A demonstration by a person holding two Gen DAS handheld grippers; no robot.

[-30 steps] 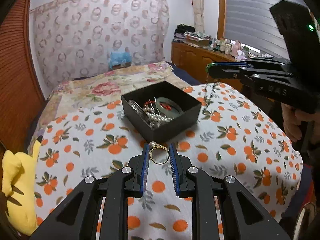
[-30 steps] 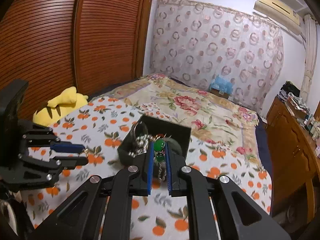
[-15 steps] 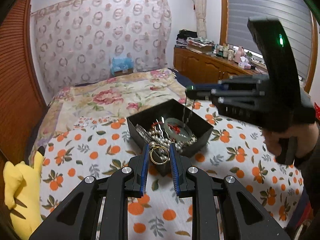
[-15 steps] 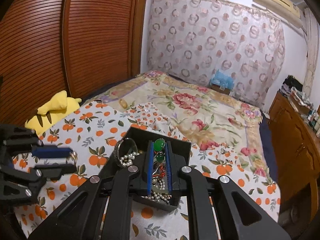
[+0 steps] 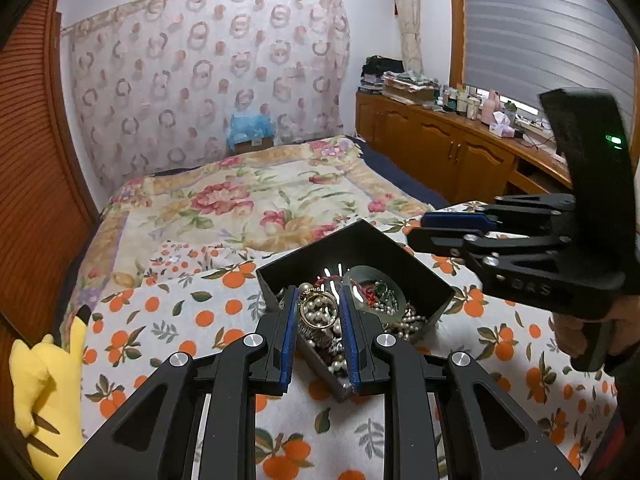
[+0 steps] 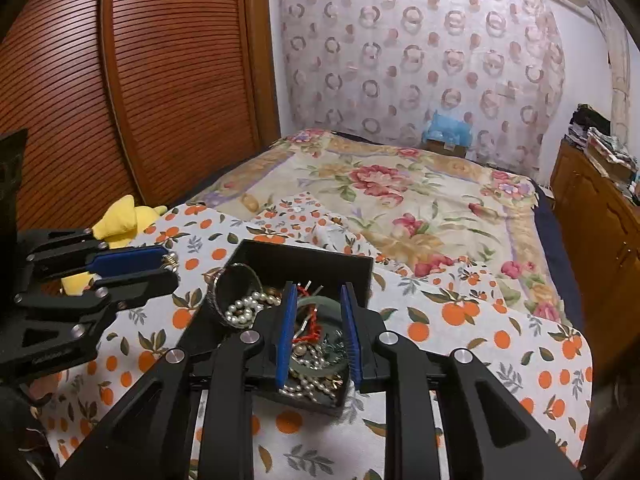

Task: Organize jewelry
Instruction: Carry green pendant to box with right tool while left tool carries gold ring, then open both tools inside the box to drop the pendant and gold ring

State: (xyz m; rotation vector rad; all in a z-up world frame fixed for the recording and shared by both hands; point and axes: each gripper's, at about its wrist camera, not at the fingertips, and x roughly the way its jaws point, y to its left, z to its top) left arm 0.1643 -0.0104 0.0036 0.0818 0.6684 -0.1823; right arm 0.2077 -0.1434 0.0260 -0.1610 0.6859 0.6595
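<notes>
Pinching gold ring over black box, left hand-held gripper, right hand-held gripper just parted, empty

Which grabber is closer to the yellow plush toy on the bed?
The left one. The left gripper, holding a gold ring, hangs close beside the yellow plush toy. The right gripper, jaws just opened and empty, is over the black box, farther away.
</notes>
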